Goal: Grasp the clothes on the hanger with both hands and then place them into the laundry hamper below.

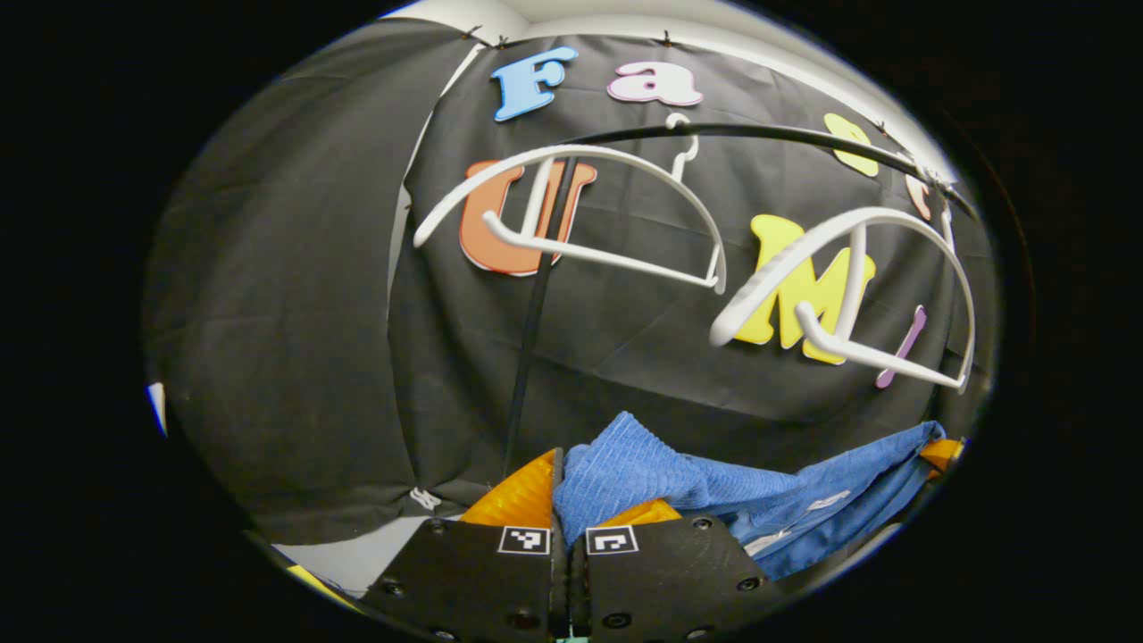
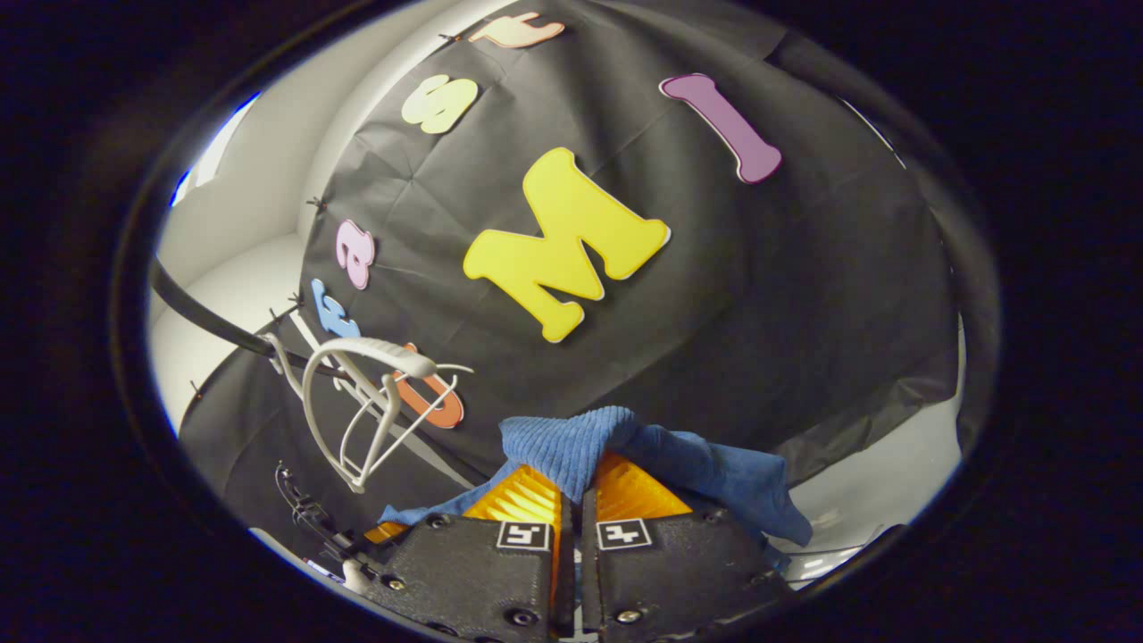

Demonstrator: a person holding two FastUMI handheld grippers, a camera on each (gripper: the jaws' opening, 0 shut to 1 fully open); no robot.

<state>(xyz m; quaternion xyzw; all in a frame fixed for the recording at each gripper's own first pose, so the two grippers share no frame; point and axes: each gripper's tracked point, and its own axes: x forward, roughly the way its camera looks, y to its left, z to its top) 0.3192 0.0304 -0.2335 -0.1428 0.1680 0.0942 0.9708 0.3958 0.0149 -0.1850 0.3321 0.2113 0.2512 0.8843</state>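
Observation:
A blue ribbed garment [image 1: 643,478] is pinched between the fingers of my left gripper [image 1: 563,500], which is shut on it; the cloth stretches off to the right and sags. In the right gripper view the same blue garment [image 2: 580,446] bunches over my right gripper [image 2: 576,491], which is shut on another fold of it. Two bare white hangers [image 1: 589,214] [image 1: 848,295] hang from a black rail [image 1: 759,134] above the cloth. The hangers [image 2: 366,402] also appear at the lower left of the right gripper view. The hamper is out of sight.
The black cloth wall [image 1: 312,313] stands close behind the rail. A thin black upright pole [image 1: 536,321] of the rack runs down to the left gripper. White floor [image 2: 875,482] shows at the lower right in the right gripper view.

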